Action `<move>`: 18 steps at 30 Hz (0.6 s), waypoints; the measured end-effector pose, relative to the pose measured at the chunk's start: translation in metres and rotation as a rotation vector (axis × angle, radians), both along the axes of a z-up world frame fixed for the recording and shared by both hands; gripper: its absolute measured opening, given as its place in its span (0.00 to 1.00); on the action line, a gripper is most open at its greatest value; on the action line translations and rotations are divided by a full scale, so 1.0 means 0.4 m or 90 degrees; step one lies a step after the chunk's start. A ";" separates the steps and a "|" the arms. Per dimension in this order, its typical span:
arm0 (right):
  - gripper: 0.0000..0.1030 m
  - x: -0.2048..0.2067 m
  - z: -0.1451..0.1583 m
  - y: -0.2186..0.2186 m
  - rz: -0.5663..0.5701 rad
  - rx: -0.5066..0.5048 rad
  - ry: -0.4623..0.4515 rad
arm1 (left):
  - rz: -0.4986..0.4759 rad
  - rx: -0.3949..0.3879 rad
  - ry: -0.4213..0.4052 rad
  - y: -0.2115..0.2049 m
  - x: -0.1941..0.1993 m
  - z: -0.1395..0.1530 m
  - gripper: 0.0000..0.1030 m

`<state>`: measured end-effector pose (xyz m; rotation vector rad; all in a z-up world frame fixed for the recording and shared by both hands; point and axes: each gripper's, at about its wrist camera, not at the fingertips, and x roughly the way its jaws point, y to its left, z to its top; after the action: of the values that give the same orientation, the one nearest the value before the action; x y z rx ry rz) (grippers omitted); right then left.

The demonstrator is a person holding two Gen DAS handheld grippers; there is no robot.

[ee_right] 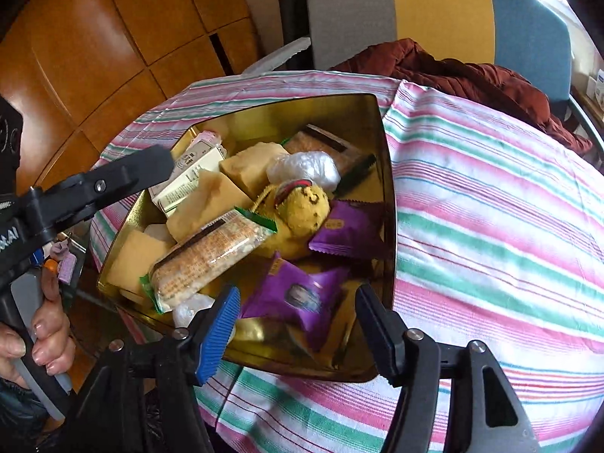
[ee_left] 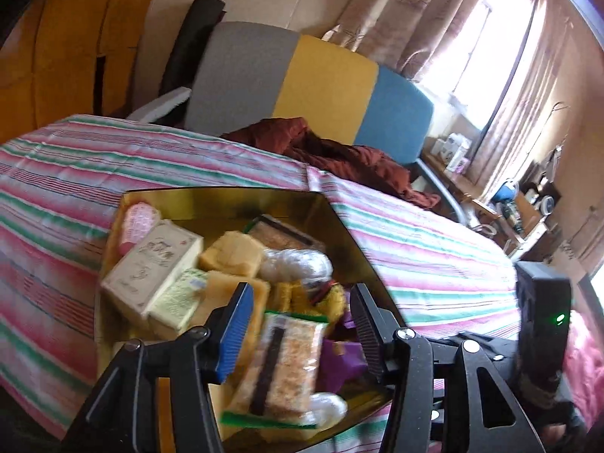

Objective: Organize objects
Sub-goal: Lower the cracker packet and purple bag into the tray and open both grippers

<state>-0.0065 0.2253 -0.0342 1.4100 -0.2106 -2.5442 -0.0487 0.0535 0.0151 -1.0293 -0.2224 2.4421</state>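
Note:
A gold tin stands on a striped cloth and holds several snacks: a long cracker pack, purple packets, a yellow plush toy, beige boxes and yellow blocks. My left gripper is open and empty above the cracker pack; it also shows in the right wrist view at the tin's left rim. My right gripper is open and empty over the tin's near edge.
The striped cloth covers the table. A dark red garment lies at the far side. Grey, yellow and blue chair backs stand behind. Wooden cabinets are at left. A cluttered shelf is at right.

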 end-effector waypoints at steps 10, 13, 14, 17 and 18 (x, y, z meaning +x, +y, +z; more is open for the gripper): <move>0.75 0.025 0.030 -0.014 -0.029 0.029 0.039 | 0.046 -0.119 0.057 -0.016 0.058 -0.006 0.65; 0.76 0.032 0.041 -0.024 -0.039 0.044 0.054 | 0.055 -0.132 0.068 -0.010 0.071 0.000 0.74; 0.76 0.036 0.044 -0.025 -0.045 0.047 0.059 | 0.058 -0.138 0.074 -0.006 0.077 0.003 0.76; 0.76 0.044 0.049 -0.026 -0.065 0.056 0.069 | 0.066 -0.150 0.078 0.005 0.088 0.006 0.90; 0.76 0.046 0.050 -0.024 -0.072 0.059 0.071 | 0.068 -0.151 0.077 0.008 0.092 0.006 0.93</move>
<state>0.0121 0.2155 -0.0144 1.3168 -0.1598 -2.7487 -0.0120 0.0568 0.0174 -0.9840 0.0554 2.6661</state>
